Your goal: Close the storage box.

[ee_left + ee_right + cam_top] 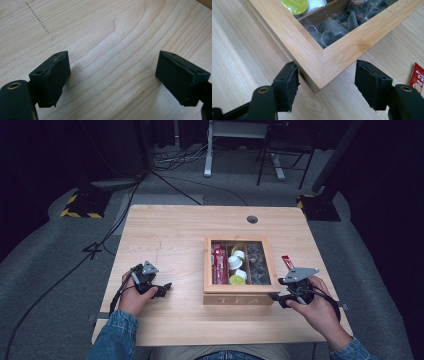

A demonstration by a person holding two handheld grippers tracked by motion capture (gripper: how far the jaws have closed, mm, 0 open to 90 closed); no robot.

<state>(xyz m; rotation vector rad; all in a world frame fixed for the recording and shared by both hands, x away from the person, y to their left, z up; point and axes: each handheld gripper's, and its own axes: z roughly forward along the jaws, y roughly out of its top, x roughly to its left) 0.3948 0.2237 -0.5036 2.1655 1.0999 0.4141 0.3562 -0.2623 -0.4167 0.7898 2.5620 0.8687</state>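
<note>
High view showing one wooden tea box (238,296) on one table (170,235), three compartments inside, one red sachet (287,261) lying just right of box. Two grippers. Right gripper (325,86) standing open, straddling near right box corner (320,75), pads not pressing, holding nothing. Left gripper (112,80) gaping wide over bare tabletop, well left of box, gripping nothing.

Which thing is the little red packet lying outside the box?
Find the wooden tea box on the table. Just past its right side, near the right gripper, lies a small red sachet. Unlike the red packets inside the box, it lies alone on bare wood.
</note>
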